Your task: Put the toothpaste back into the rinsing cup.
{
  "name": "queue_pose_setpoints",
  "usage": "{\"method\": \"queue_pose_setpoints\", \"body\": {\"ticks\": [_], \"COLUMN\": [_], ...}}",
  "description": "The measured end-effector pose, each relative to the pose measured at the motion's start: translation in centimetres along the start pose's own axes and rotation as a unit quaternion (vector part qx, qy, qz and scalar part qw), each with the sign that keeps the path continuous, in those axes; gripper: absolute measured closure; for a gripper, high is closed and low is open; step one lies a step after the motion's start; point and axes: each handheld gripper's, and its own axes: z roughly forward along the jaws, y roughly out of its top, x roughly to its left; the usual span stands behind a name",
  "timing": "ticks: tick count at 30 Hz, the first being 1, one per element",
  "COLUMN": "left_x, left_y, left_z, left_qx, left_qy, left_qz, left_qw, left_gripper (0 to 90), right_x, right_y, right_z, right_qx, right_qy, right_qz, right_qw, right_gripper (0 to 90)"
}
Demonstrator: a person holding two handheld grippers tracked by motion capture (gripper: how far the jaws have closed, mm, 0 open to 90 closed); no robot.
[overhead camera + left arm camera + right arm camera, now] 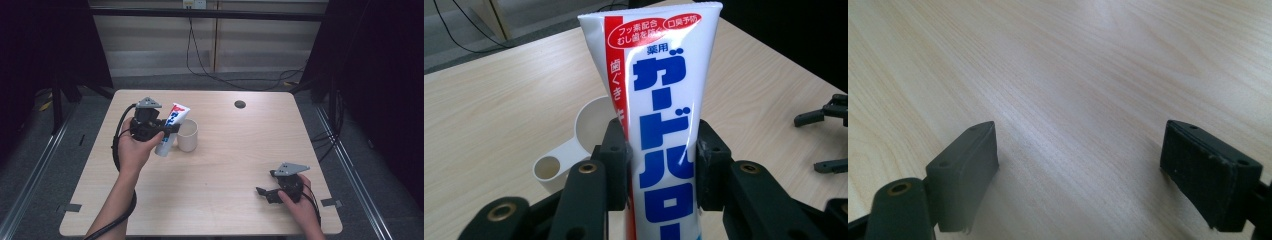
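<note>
A white toothpaste tube with blue and red print is held upright and tilted, just left of a cream cup with a handle. My left gripper is shut on the tube. In the left gripper view both pads press the tube at its middle, and the cup stands on the table behind it. My right gripper rests low at the table's front right, held in a hand. Its jaws stand wide apart with nothing between them, just bare wood under my right gripper.
The light wooden table has a round cable hole at the back right. Cables run across the floor behind it. The right gripper lies at the far right of the left gripper view.
</note>
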Motion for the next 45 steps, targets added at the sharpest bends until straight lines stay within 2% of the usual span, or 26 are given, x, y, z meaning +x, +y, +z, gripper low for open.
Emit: {"method": "queue_pose_setpoints", "body": {"ticks": [2,5,8,16,21,28,33,39,45], "left_x": [0.1,0.2,0.2,0.0,0.1,0.4,0.6,0.8,1.2], "left_y": [0.1,0.3,0.6,1.3,1.6,1.8,2.0,2.0,2.1], "left_z": [0.1,0.2,0.4,0.8,1.0,1.2,1.3,1.5,2.0], "left_qx": [-0.003,-0.007,-0.011,-0.015,-0.024,-0.06,-0.085,-0.1,-0.092], "left_qy": [-0.001,0.006,0.004,0.006,0.01,0.023,0.025,0.025,0.024], "left_qz": [-0.007,-0.003,-0.007,0.0,-0.004,-0.013,-0.02,-0.028,-0.031], "left_qw": [1.0,1.0,0.9999,0.9999,0.9997,0.9979,0.9959,0.9943,0.9949], "left_gripper": [65.4,65.4,65.4,65.3,65.4,65.4,65.4,65.4,65.3], "right_x": [0.0,0.0,0.0,0.0,0.0,0.0,0.0,0.0,0.0], "right_y": [0.0,0.0,0.0,0.0,0.0,0.0,0.0,0.0,0.0], "right_z": [0.0,0.0,0.0,0.0,0.0,0.0,0.0,0.0,0.0], "right_qx": [0.0,0.0,0.0,0.001,0.0,0.0,0.0,0.0,0.0], "right_qy": [0.0,0.0,0.0,0.0,0.0,0.0,0.0,0.0,0.0], "right_qz": [0.0,0.0,0.0,-0.001,-0.001,-0.001,-0.001,-0.001,-0.001], "right_qw": [1.0,1.0,1.0,1.0,1.0,1.0,1.0,1.0,1.0], "right_gripper": [15.0,15.0,15.0,14.9,15.0,14.9,14.9,14.9,14.9]}}
